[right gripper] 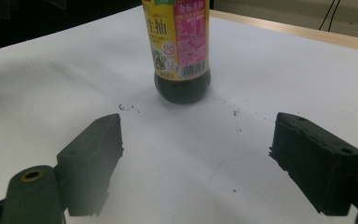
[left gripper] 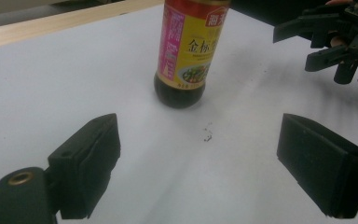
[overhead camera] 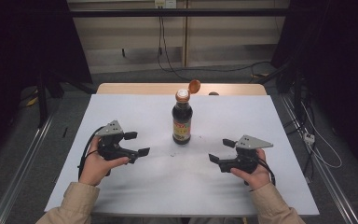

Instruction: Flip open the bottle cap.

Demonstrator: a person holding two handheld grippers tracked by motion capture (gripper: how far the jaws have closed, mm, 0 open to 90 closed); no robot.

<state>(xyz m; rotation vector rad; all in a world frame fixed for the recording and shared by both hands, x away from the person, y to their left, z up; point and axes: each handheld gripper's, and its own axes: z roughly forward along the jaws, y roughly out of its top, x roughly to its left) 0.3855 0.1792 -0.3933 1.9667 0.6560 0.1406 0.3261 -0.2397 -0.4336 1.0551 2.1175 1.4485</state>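
Note:
A dark sauce bottle (overhead camera: 182, 122) with a yellow and red label stands upright near the middle of the white table top (overhead camera: 121, 186), its orange flip cap (overhead camera: 194, 86) hinged open. My left gripper (overhead camera: 137, 143) is held to the bottle's left, jaws wide apart and empty. My right gripper (overhead camera: 221, 150) is held to the bottle's right, jaws also apart with nothing between them. In the left gripper view the bottle (left gripper: 189, 51) stands ahead of my open jaws, and the right gripper (left gripper: 318, 45) is at the upper right. The right gripper view has the bottle (right gripper: 180, 49) ahead, between and beyond its jaws.
A wooden strip (overhead camera: 144, 88) edges the table's far side. Small dark specks (left gripper: 208, 136) mark the sheet near the bottle's base. Metal rails (overhead camera: 23, 158) run along the floor on both sides, and cables (overhead camera: 321, 149) lie at the right.

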